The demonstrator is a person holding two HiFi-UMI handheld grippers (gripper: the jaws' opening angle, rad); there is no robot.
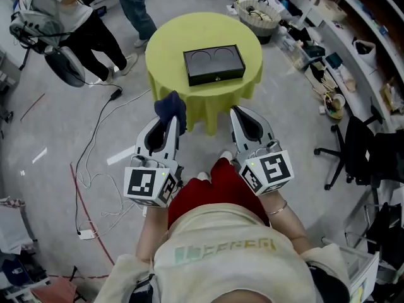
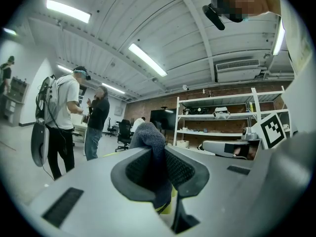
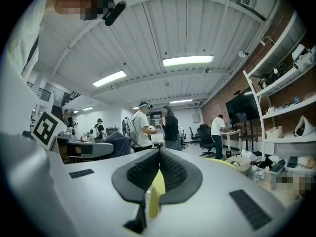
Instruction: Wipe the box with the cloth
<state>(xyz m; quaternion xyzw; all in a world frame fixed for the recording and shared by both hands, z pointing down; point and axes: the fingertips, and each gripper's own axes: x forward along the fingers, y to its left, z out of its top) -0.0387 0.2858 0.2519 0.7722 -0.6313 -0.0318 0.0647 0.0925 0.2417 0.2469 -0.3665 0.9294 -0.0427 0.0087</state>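
Head view: I stand short of the box (image 1: 214, 64), which lies flat near the middle of the round yellow-green table (image 1: 163, 46), lid side up and untouched. Both tongs are on my side of the box, well apart from it and above the floor, not over the tabletop. I judge that wiping has not begun.

The left gripper (image 1: 166, 120) is clamped on the dark blue cloth (image 1: 172, 108). A bunched fold stands out past its tips toward the box, presumably so that cloth rather than jaw would meet the lid. The right gripper (image 1: 244, 120), beside it and equally far from the box, has its jaws together on nothing. I judge it is kept free to steady the box.

Left gripper view: the cloth (image 2: 150, 142) fills the gap between the ribbed pads (image 2: 185, 169), a detail the head view only hints at.

Right gripper view: the pads (image 3: 140, 172) meet with nothing between them. A sliver of yellow-green shows in the seam below. Neither gripper view shows the box, since both look out across the room.
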